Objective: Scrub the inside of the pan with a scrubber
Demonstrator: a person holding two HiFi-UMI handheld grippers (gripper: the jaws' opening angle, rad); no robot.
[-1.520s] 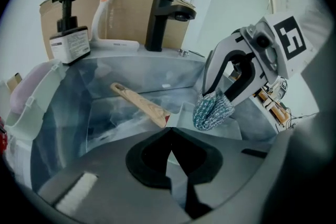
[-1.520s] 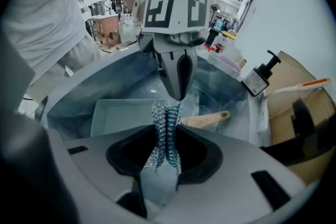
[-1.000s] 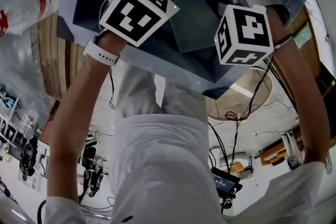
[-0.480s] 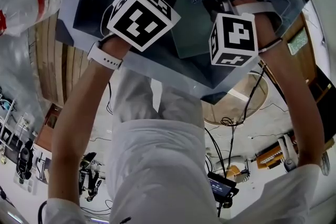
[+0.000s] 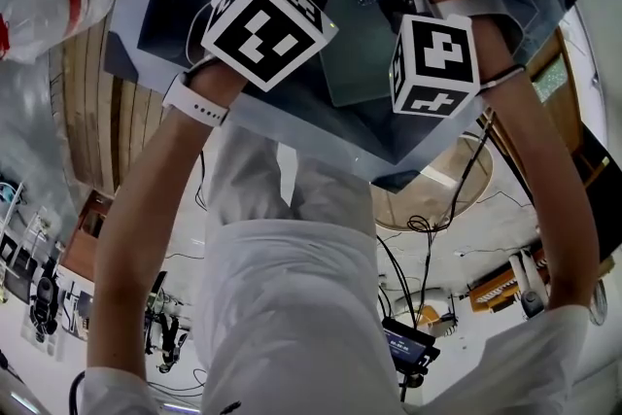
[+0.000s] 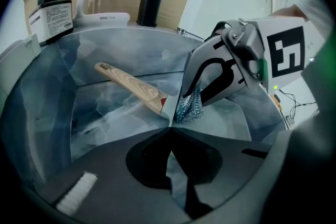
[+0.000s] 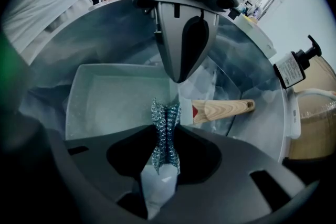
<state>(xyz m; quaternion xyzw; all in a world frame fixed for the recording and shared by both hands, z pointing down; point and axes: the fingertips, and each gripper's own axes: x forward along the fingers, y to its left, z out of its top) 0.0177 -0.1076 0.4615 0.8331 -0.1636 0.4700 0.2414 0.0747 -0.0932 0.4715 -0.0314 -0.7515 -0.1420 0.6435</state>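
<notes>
Left hand-held gripper point(image 5: 267, 24), right hand-held gripper point(image 5: 434, 63) over pan point(image 5: 355, 53).

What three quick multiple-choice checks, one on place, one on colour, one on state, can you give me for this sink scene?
1. Where is the pan? A on a stove; B in the sink; C on the floor.
2. What colour is the pan's handle? A black; B blue; C light wood.
3. What are the right tongs doing? A shut on the scrubber; B open, empty; C shut on a spoon.
Key: 1 B, the sink's walls rise around it; 2 C, wood grain shows; 3 A, steel mesh is pinched between them.
</notes>
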